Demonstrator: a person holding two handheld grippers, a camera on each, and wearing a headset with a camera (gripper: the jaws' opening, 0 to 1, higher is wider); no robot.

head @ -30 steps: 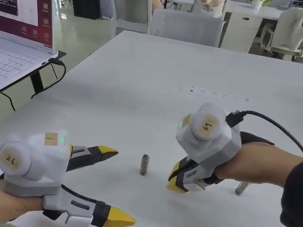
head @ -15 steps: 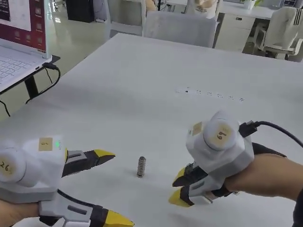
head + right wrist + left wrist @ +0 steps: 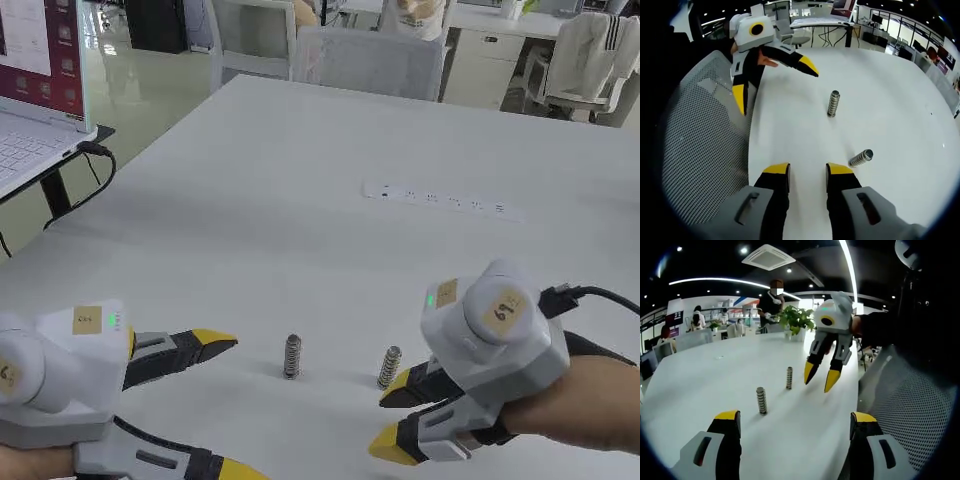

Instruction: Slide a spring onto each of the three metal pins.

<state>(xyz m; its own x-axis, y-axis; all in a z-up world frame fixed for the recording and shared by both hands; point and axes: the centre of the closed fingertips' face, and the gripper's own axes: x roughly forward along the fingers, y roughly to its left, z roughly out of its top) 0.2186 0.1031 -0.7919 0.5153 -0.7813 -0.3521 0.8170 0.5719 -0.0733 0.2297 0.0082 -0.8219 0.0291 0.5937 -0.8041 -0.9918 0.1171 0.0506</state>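
The white worktop (image 3: 300, 180) is flat and smooth, so I judge that anything standing on it tips easily. Every move near the coils should be slow and straight down. The left tongs (image 3: 232, 405) are spread wide and hold nothing. They sit low at the near left, pointing toward the left-hand spring (image 3: 292, 356) but well short of it. They could come in to steady a base while the other side works. The right tongs (image 3: 385, 425) have a narrow gap with nothing in it, their tips just beside the right-hand spring (image 3: 389, 367). That spring seems to be the step in hand, and in the head view it leans a little. To seat it well, pinch the coil lightly at mid-height so it is not crushed, and bring its axis upright over the pin. Let it slide down under its own weight, then open only once it rests on the worktop. Whether a pin already runs inside either coil I cannot tell.

Counted from big to small, there is one worktop, one laptop (image 3: 30, 100) off its left edge, two tongs and one power strip (image 3: 440, 198) lying far across. There are also two springs, both standing near the front, close together but apart. With three pins to dress, I judge one spring is yet to be placed
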